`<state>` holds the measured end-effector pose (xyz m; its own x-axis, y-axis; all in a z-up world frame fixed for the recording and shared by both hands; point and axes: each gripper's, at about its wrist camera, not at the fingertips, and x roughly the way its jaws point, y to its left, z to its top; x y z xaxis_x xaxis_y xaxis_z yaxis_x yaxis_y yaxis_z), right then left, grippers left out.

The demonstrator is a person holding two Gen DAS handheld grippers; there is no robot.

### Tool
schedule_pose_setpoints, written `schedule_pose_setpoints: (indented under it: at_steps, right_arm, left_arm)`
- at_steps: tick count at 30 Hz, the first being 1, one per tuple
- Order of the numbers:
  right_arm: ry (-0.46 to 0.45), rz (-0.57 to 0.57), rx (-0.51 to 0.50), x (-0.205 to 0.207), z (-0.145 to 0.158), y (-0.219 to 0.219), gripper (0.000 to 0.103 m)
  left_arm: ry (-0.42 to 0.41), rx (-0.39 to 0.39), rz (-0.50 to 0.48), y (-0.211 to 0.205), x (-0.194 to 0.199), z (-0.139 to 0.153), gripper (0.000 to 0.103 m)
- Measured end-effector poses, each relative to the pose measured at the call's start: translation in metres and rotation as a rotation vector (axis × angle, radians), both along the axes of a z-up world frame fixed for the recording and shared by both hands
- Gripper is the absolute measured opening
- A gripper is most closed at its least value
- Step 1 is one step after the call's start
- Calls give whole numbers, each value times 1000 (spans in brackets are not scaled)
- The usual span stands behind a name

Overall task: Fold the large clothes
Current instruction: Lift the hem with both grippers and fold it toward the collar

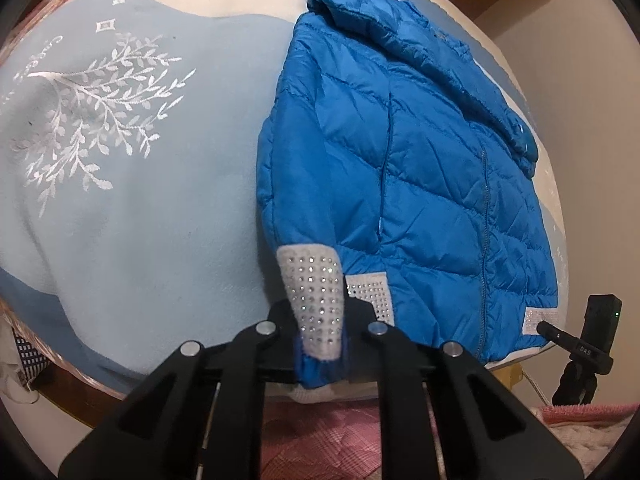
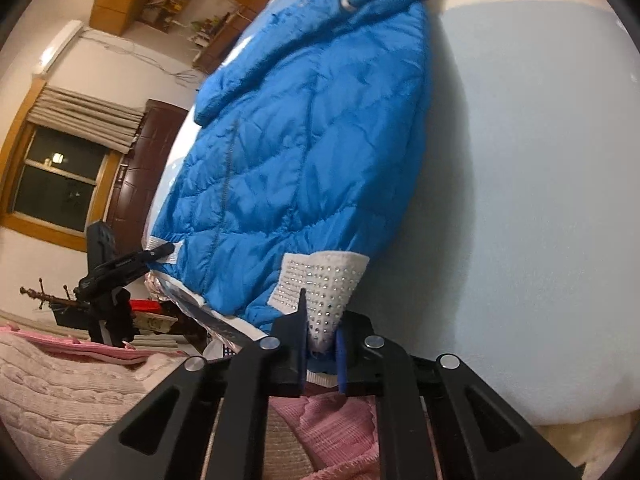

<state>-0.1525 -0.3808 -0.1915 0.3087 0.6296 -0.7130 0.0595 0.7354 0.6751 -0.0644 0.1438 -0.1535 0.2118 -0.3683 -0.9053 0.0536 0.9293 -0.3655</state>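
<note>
Grippers sit nearest in both wrist views. Left gripper (image 1: 320, 340), black w/ two fingers, is clamped on the white rhinestone-studded knit cuff (image 1: 314, 292) of a sleeve, blue lining poking out below. Right gripper (image 2: 320, 356), same build w/ blue pads, is closed on a matching studded white knit patch (image 2: 324, 280); can't tell if it's the same cuff or the hem band beside it. Beyond the fingers, the bright blue quilted puffer jacket (image 1: 400, 152) lies front-up, zipped, on the pale blue fleece blanket with white leaf embroidery (image 1: 100, 120), hem at the near edge, hood (image 1: 360, 4) farthest. Off the edge to one side, a small black camera on a clamp stand (image 1: 592, 344).

Risk, as a guess: slick padded nylon may slide or puff open when the sleeve is carried across, so the fold won't hold. Stretchy knit could slip from the pads; jacket could drag off the near edge.
</note>
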Motion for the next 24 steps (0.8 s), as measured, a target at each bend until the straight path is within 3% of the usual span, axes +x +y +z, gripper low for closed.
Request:
schedule_pose_setpoints:
  at_steps: [6, 9, 14, 24]
  right_arm:
    - [-44, -26, 32, 6, 17, -2, 10]
    - [-91, -44, 60, 11, 38, -4, 9]
    - [-158, -70, 42, 25, 76, -8, 9]
    - [-253, -141, 35, 92, 142, -38, 9]
  left_arm:
    - [0, -93, -2, 2, 14, 14, 10]
    - [-48, -169, -28, 1, 24, 44, 10]
    - [-128, -204, -80, -12, 42, 82, 10]
    - [-228, -331, -149, -27, 123, 134, 10]
